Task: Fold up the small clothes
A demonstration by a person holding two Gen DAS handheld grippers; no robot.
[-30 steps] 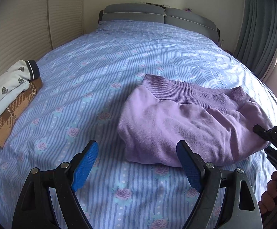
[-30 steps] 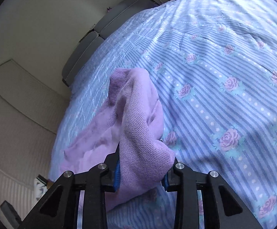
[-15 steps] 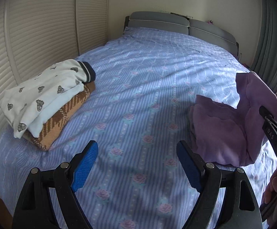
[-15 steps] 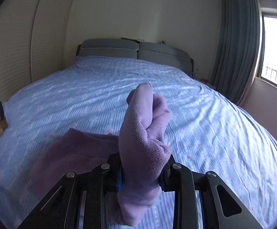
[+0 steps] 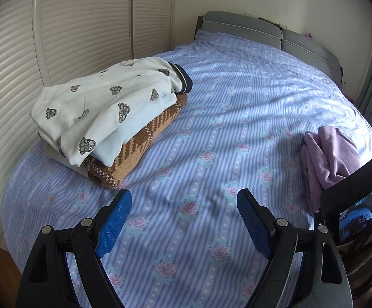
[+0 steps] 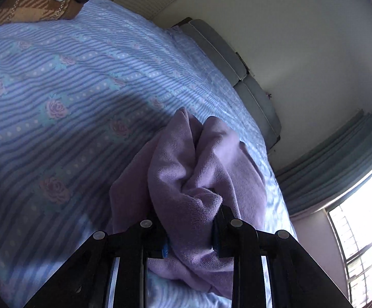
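A purple knit garment [image 6: 198,174] hangs bunched between the jaws of my right gripper [image 6: 191,223], which is shut on it and holds it lifted over the bed. In the left wrist view the same garment [image 5: 332,154] shows at the right edge, above the right tool's camera screen [image 5: 358,202]. My left gripper [image 5: 183,200] stands open above the striped floral sheet [image 5: 211,118], nothing between its blue pads [image 5: 114,218]. A folded white printed garment [image 5: 104,107] lies on a folded brown checked one [image 5: 145,138] at the bed's left side.
Louvred doors [image 5: 70,25] run along the bed's left side and a grey headboard [image 5: 263,30] closes the far end. Grey-green curtains [image 6: 340,169] and a bright window [image 6: 360,231] are on the right. The folded stack [image 6: 37,2] appears upper left in the right wrist view.
The right gripper has lifted the purple garment off the sheet, rolled over and carried it leftwards. The left gripper has swung left, bringing the folded stack nearer; its jaws stay wide.
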